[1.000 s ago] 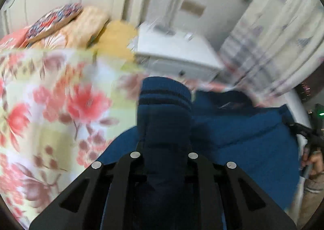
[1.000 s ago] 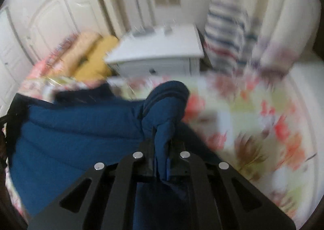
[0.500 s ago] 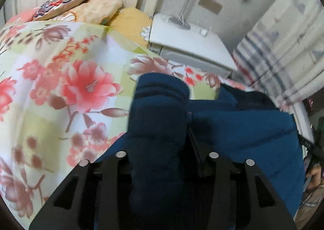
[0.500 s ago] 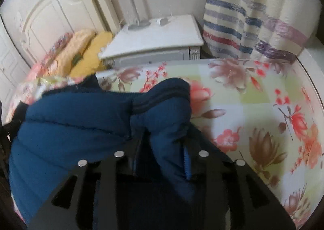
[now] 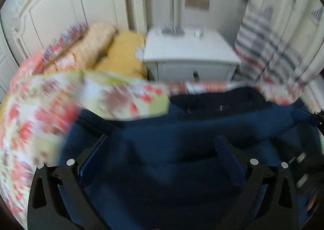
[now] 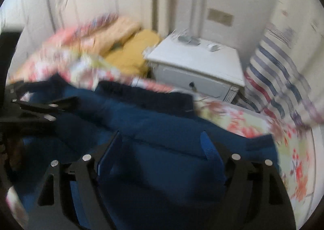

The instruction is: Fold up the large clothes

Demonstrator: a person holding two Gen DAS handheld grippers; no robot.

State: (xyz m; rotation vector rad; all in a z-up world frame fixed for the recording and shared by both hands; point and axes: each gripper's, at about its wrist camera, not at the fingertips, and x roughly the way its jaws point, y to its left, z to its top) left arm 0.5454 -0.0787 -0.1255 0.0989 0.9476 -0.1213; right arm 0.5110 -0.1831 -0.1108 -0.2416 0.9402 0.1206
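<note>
Jacket (image 5: pixel 182 149) lay spread across the floral bedspread (image 5: pixel 40 108) — dark blue, its collar toward the white nightstand (image 5: pixel 190 54). My left gripper (image 5: pixel 164 149) hung over it with jaws wide apart, having just been opening, nothing pinched between them, only cloth below. My right gripper (image 6: pixel 162 145) stood open too, jaws just parted, over the same blue cloth with no fold clamped. From the right wrist, my left gripper showed at the jacket's far side. Pillows (image 6: pixel 121 33) sat by the headboard — both views blurred.
</note>
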